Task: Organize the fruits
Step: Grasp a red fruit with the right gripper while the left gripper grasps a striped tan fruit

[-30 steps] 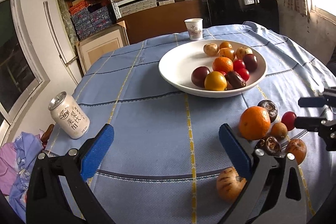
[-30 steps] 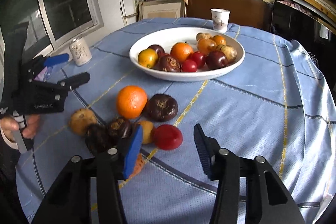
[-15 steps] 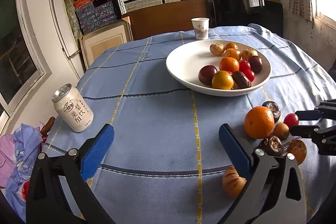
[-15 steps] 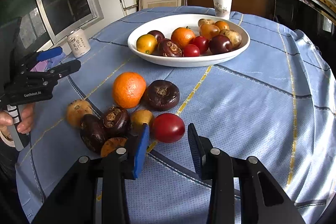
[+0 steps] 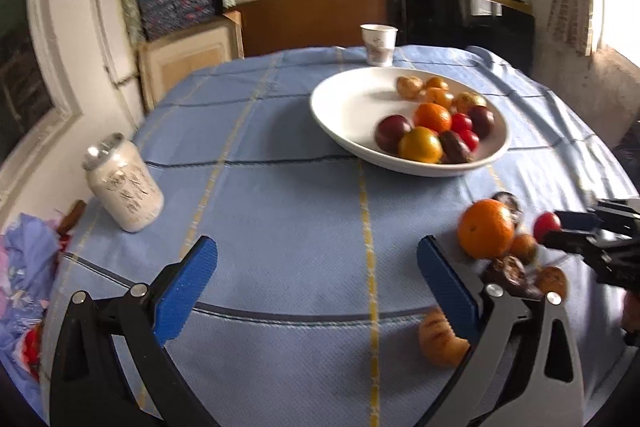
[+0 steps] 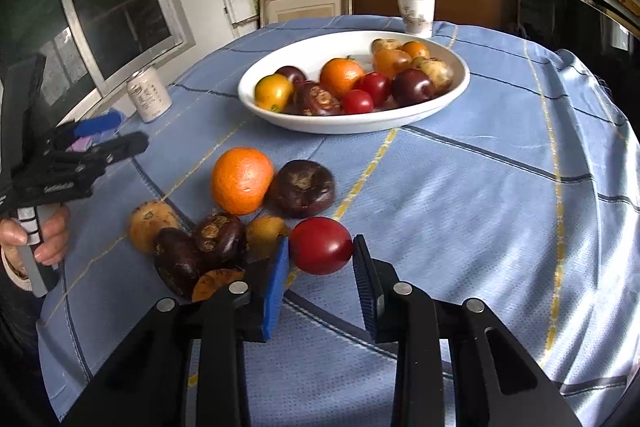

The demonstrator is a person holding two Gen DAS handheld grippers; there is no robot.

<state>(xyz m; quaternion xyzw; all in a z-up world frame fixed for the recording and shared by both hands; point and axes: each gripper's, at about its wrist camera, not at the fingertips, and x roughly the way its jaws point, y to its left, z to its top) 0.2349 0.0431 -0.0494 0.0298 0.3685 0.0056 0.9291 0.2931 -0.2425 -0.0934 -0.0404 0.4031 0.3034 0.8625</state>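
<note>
A white bowl [image 6: 320, 125] at the back of the blue cloth holds several fruits. In front of it lies a loose cluster: an orange [image 6: 242, 181], a dark brown fruit [image 6: 304, 187], several small brown ones and a red fruit [image 6: 320, 245]. My right gripper [image 6: 320, 251] is closing on the red fruit, and its pads touch both sides of it. The left wrist view shows the same red fruit [image 5: 546, 225] at the tips of that gripper [image 5: 560, 227]. My left gripper [image 5: 316, 251] hangs open over bare cloth with nothing between its fingers, left of the orange [image 5: 486, 233].
A white drink can [image 5: 124, 191] stands near the table's left edge. A paper cup [image 5: 378, 45] stands behind the bowl [image 5: 340, 99]. A tan fruit [image 5: 440, 341] lies close to my left gripper's right finger. Shelves and boxes line the wall behind the table.
The right gripper's jaws have narrowed from well apart to flanking and touching the red fruit. The left gripper has turned a little, staying open.
</note>
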